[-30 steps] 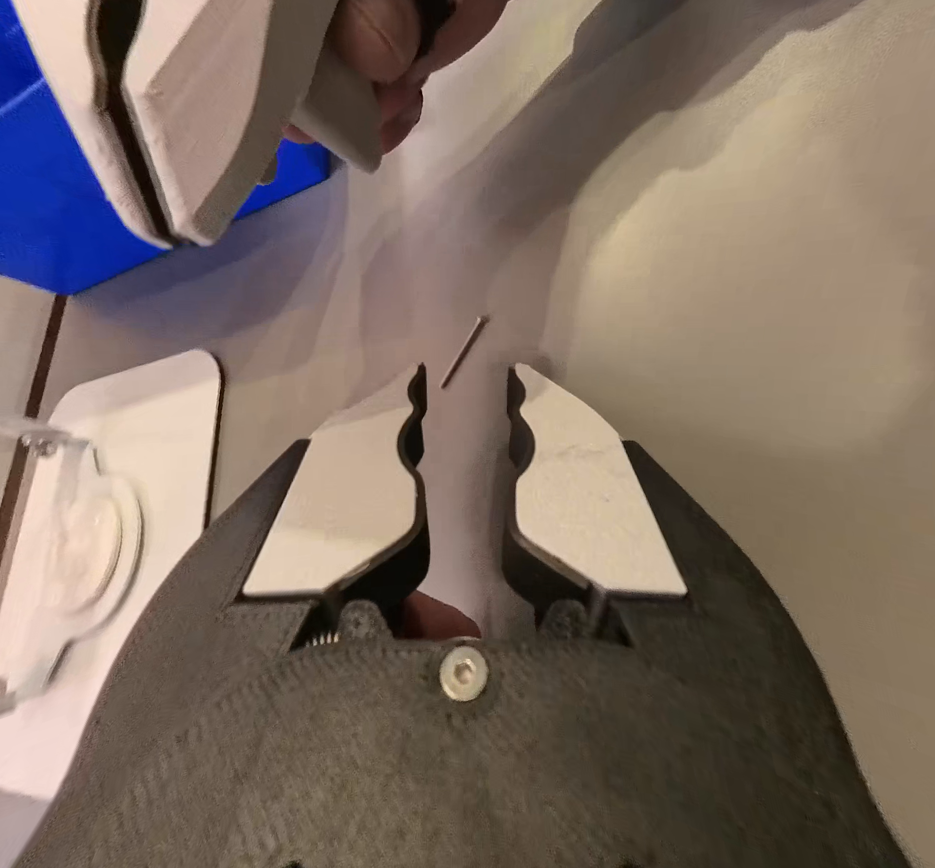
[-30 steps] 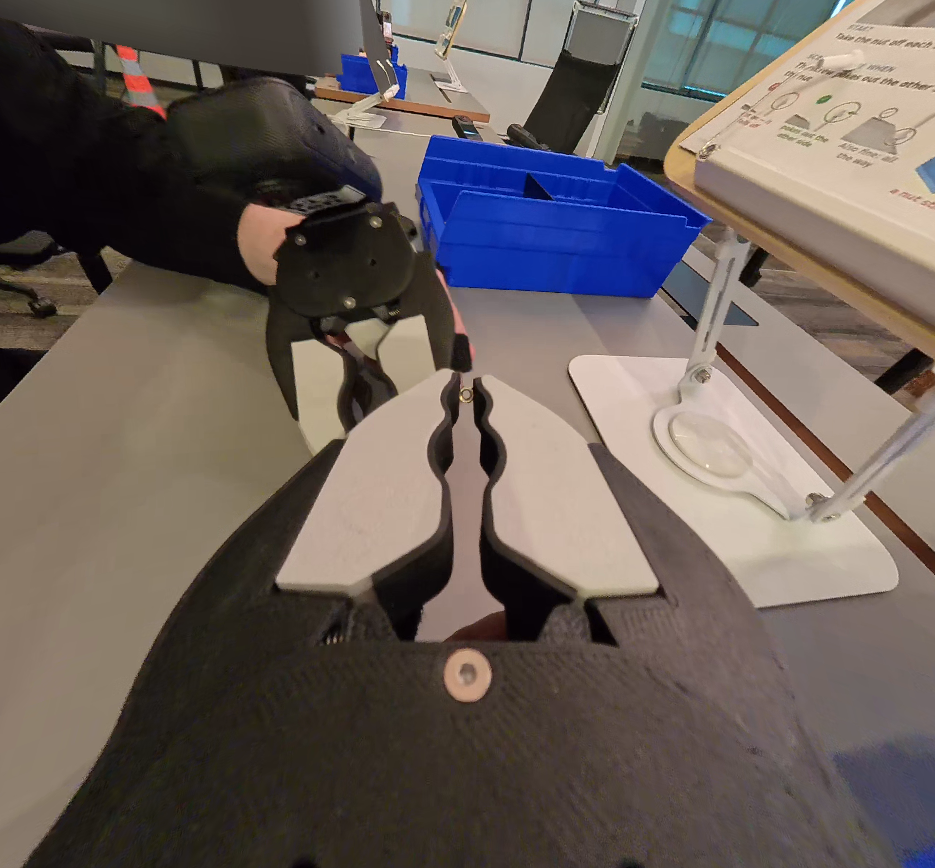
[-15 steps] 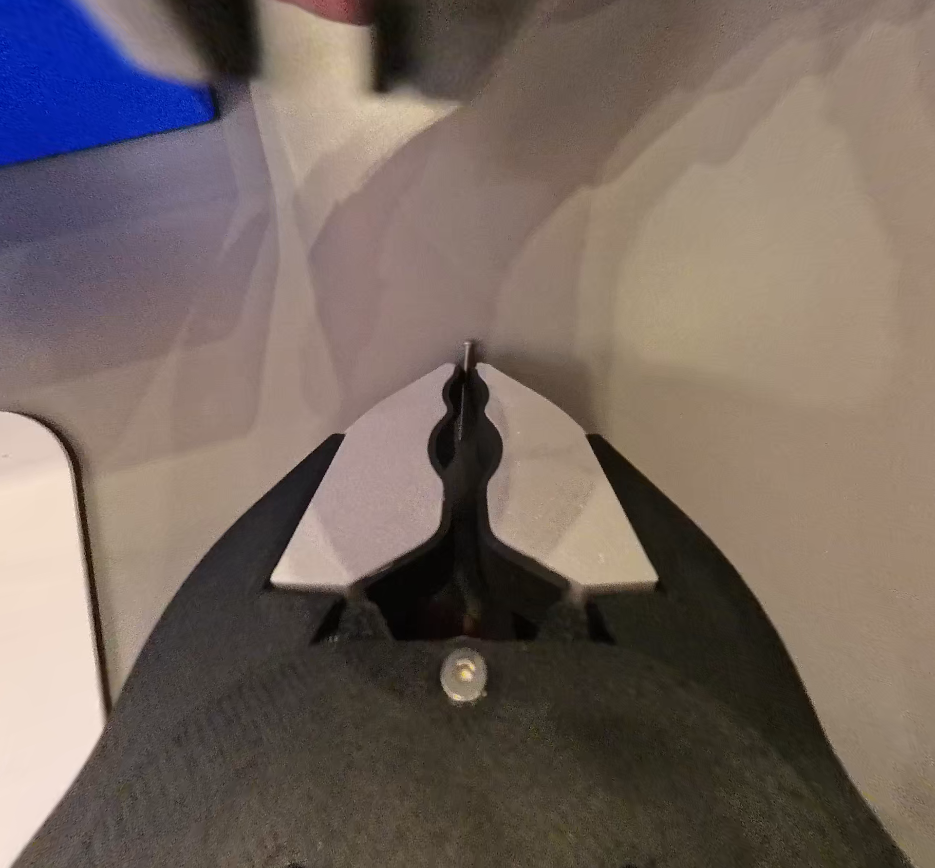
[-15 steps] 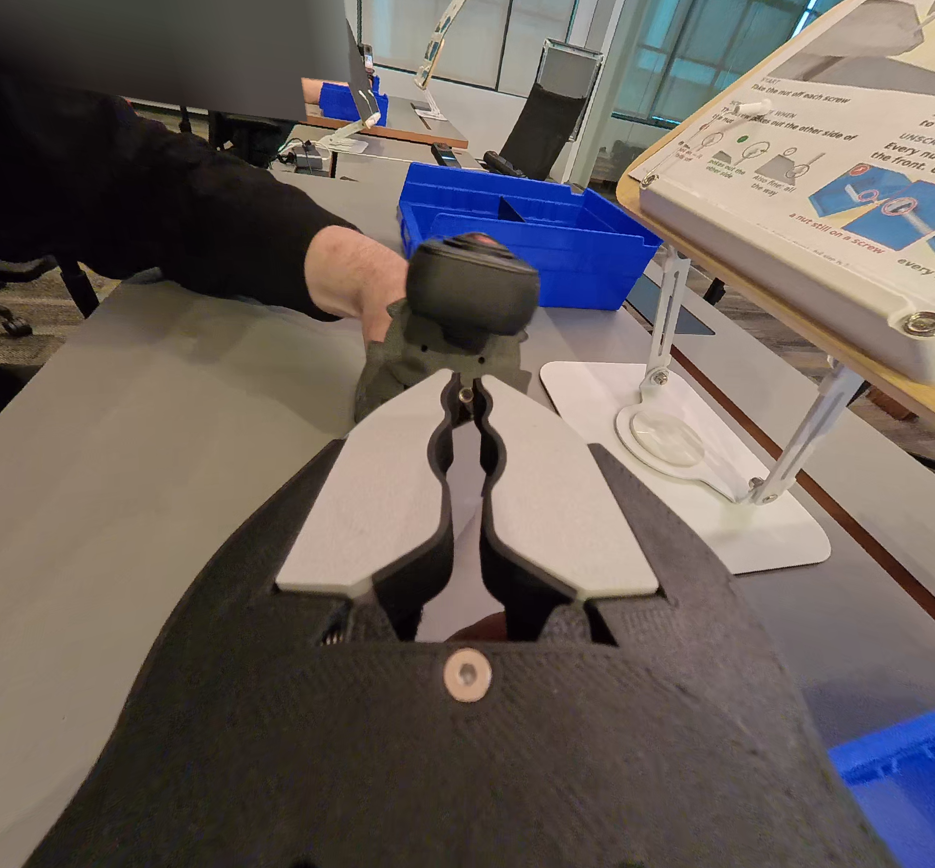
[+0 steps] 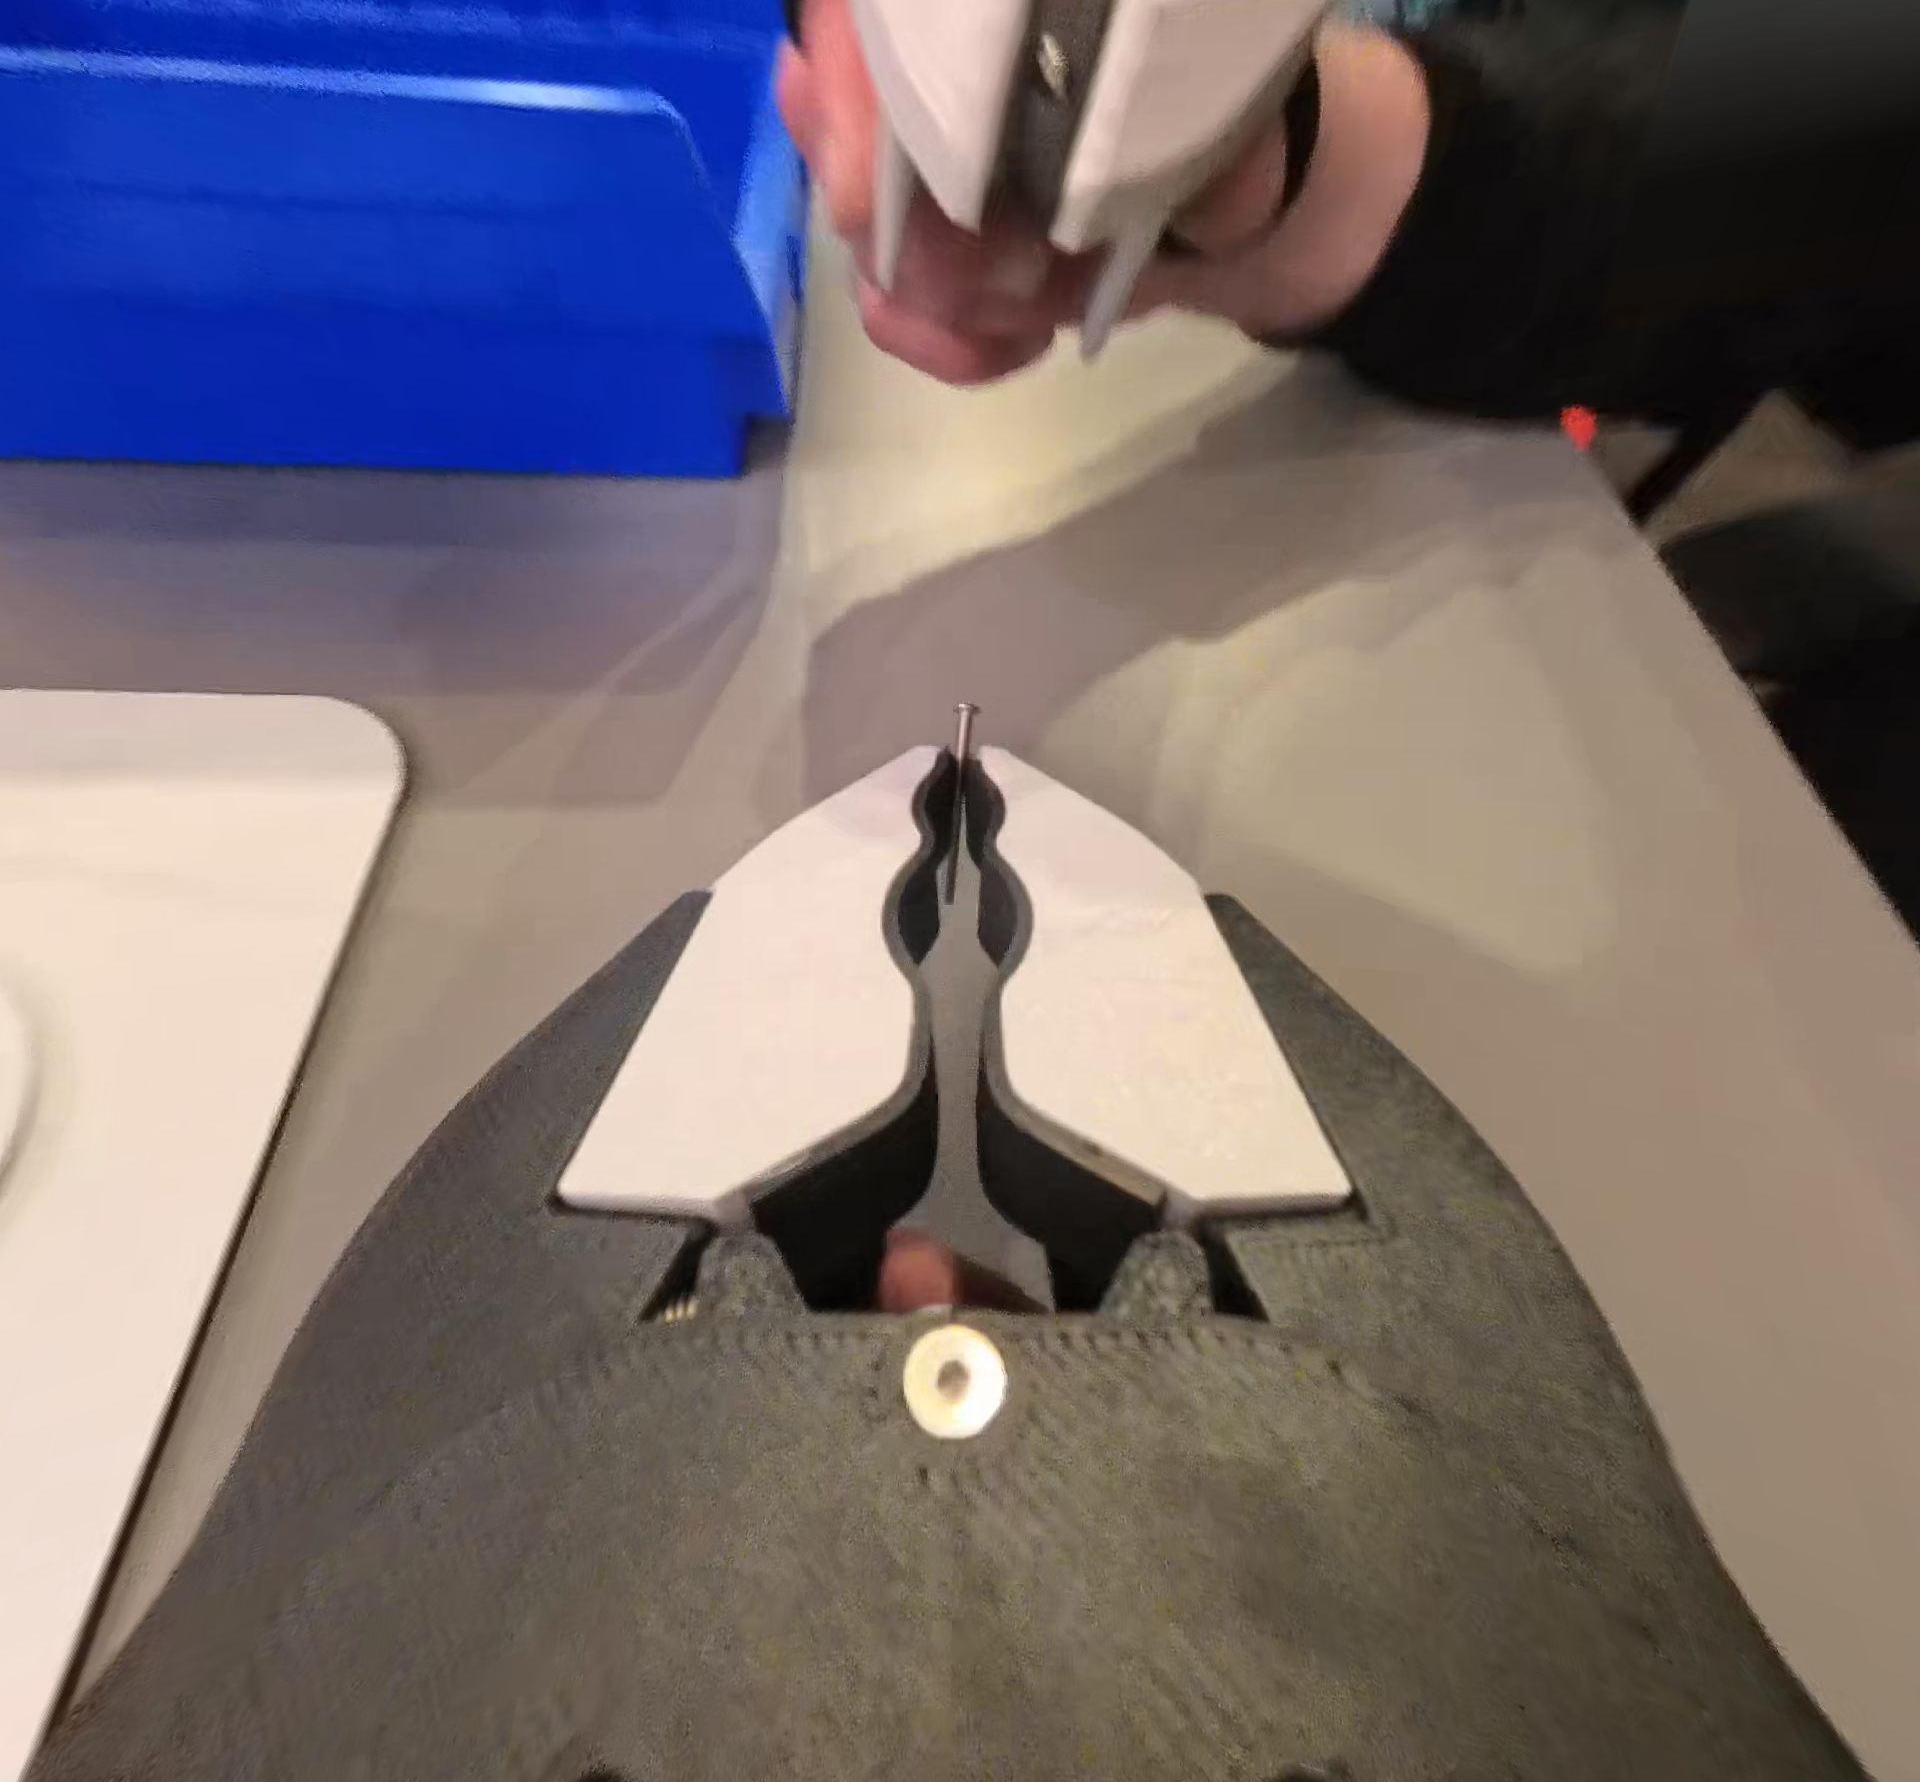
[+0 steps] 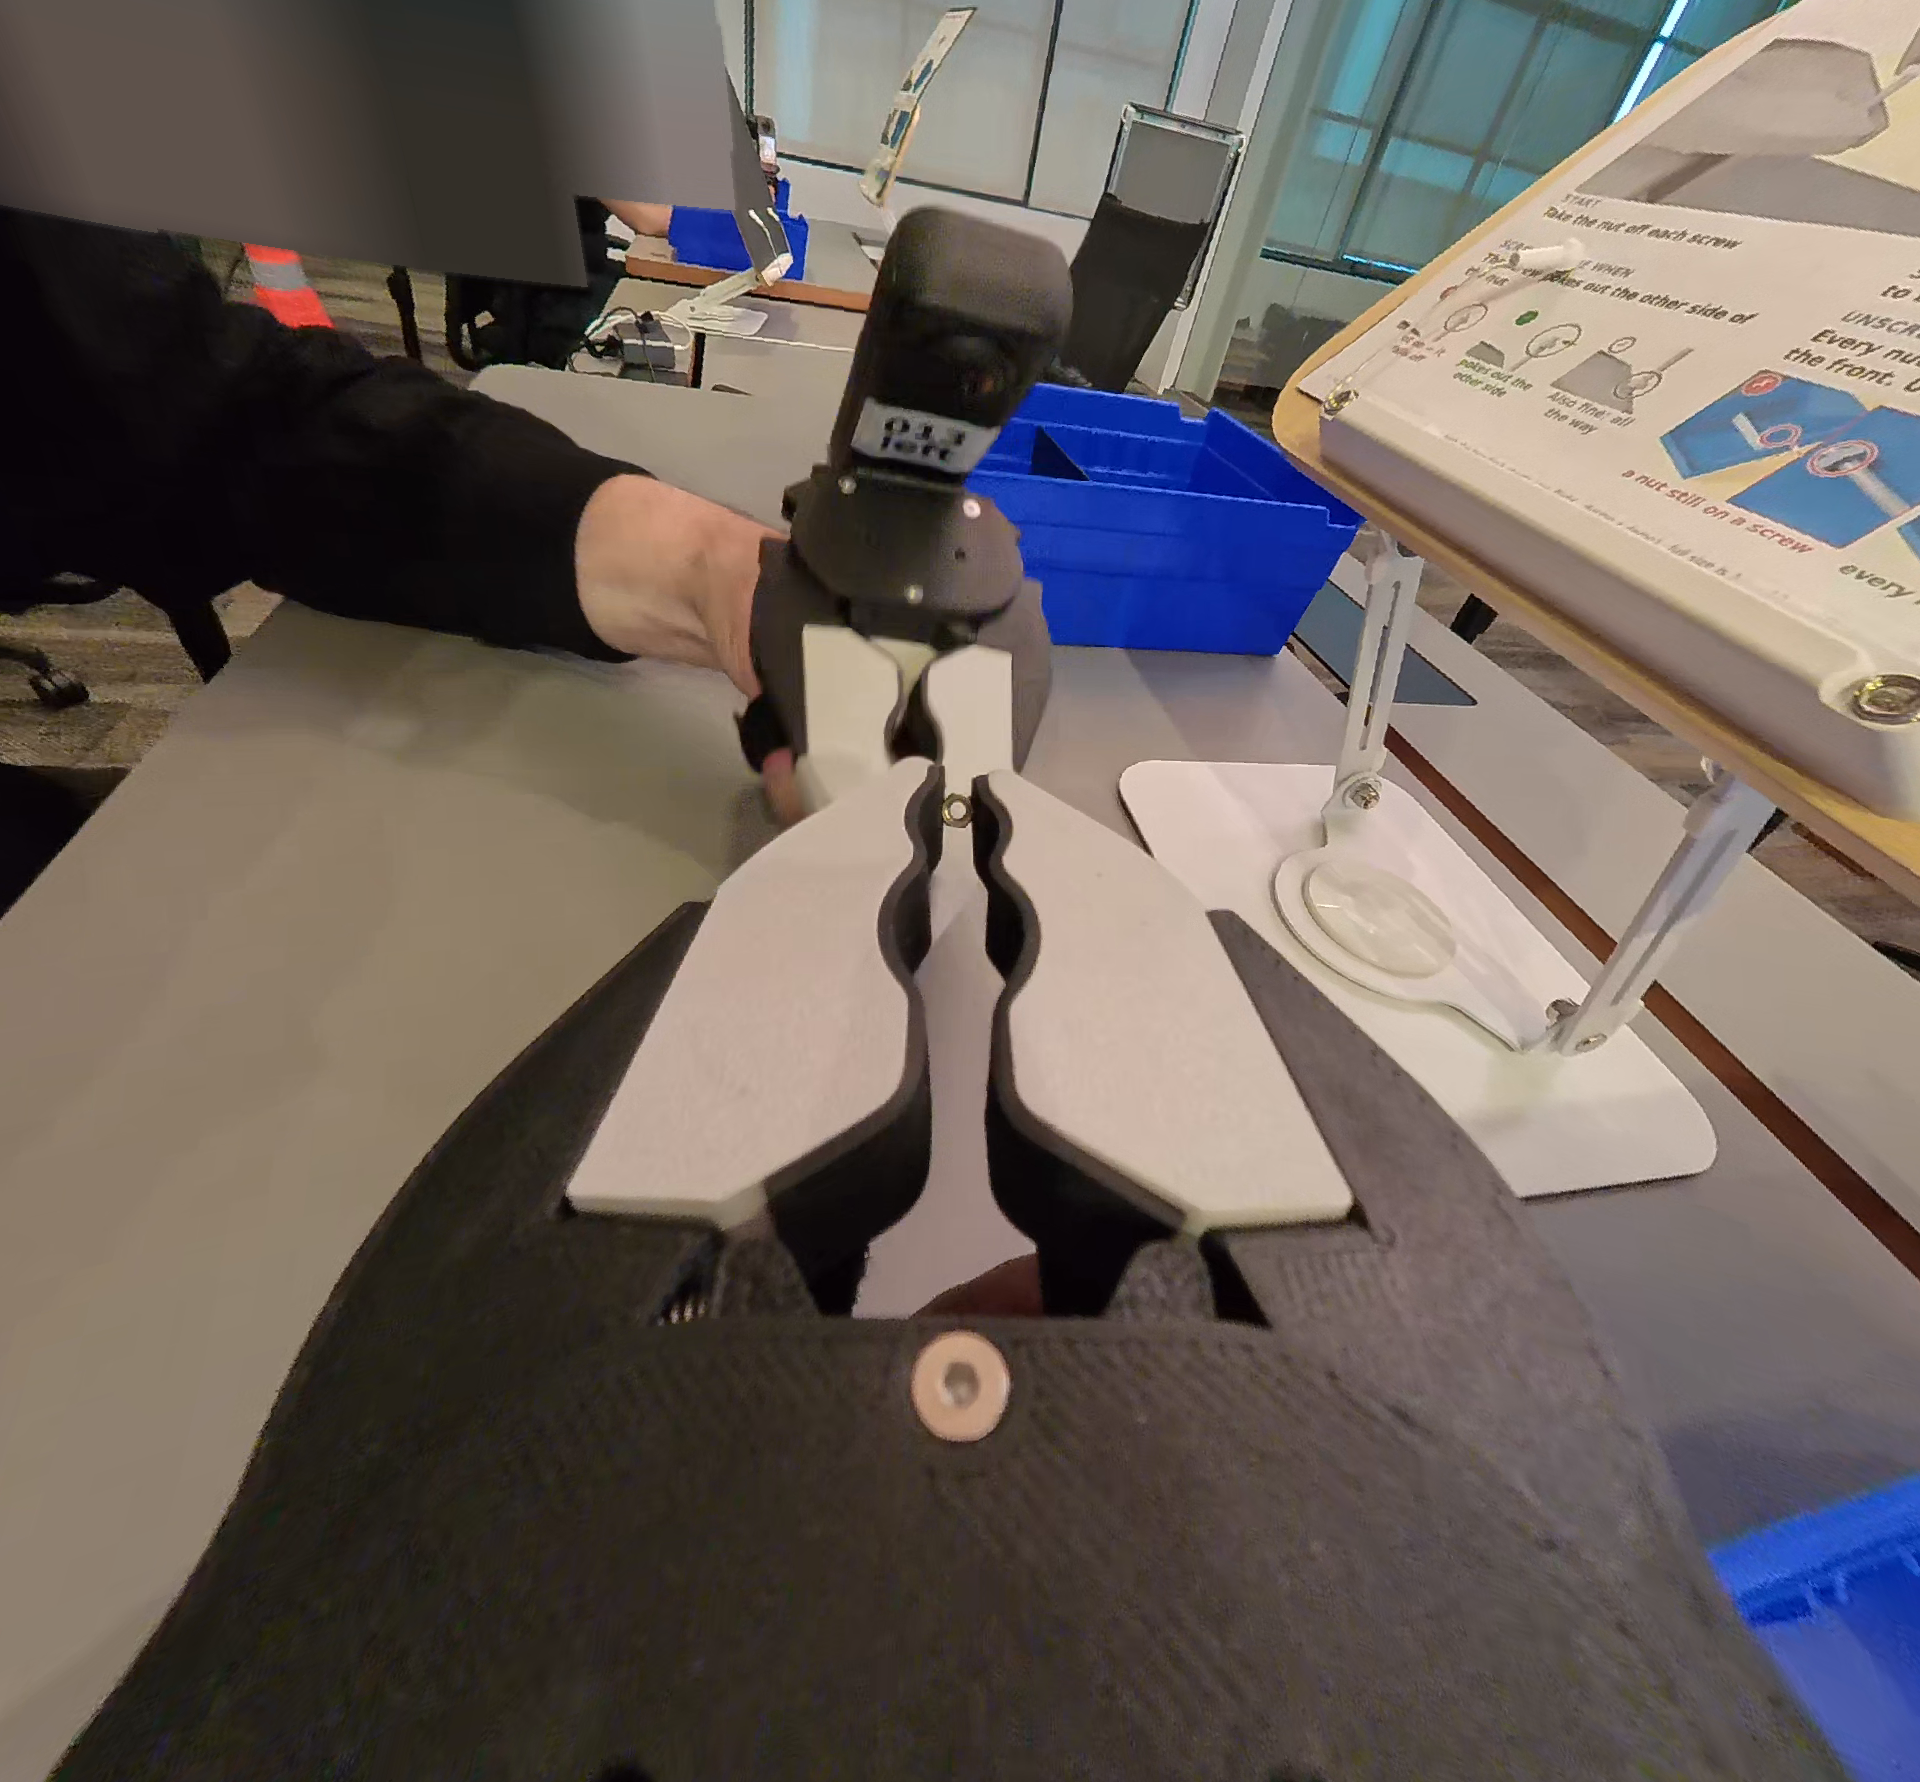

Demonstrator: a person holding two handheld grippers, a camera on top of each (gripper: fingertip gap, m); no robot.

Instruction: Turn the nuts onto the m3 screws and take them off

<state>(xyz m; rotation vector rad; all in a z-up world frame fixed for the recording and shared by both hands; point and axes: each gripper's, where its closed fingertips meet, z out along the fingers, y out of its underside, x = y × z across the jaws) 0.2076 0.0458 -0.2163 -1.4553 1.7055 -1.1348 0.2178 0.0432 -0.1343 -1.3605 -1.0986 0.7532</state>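
My left gripper (image 5: pixel 961 761) is shut on a thin M3 screw (image 5: pixel 963 724); the screw's head pokes out past the fingertips, above the grey table (image 5: pixel 1351 745). My right gripper (image 6: pixel 956 797) is shut on a small metal nut (image 6: pixel 956 807) at its tips. The two grippers face each other tip to tip, a short way apart. The right gripper also shows in the left wrist view (image 5: pixel 1039 122), blurred, high in the frame. The left gripper also shows in the right wrist view (image 6: pixel 906 745), held by a hand in a black sleeve. The screw is not discernible there.
A blue bin (image 6: pixel 1143 527) stands behind the grippers, seen too in the left wrist view (image 5: pixel 364 174). A white stand base (image 6: pixel 1455 1109) with a magnifier lens (image 6: pixel 1361 911) and a tilted instruction board (image 6: pixel 1662 382) is at the right. Another blue bin's corner (image 6: pixel 1849 1628) is near right. One gripper's finger ends stand about 8 centimetres off the other's.
My left gripper closed on the screw that lay on the table, lifted it and turned level towards the right gripper. The right gripper kept the nut and now faces the left one.
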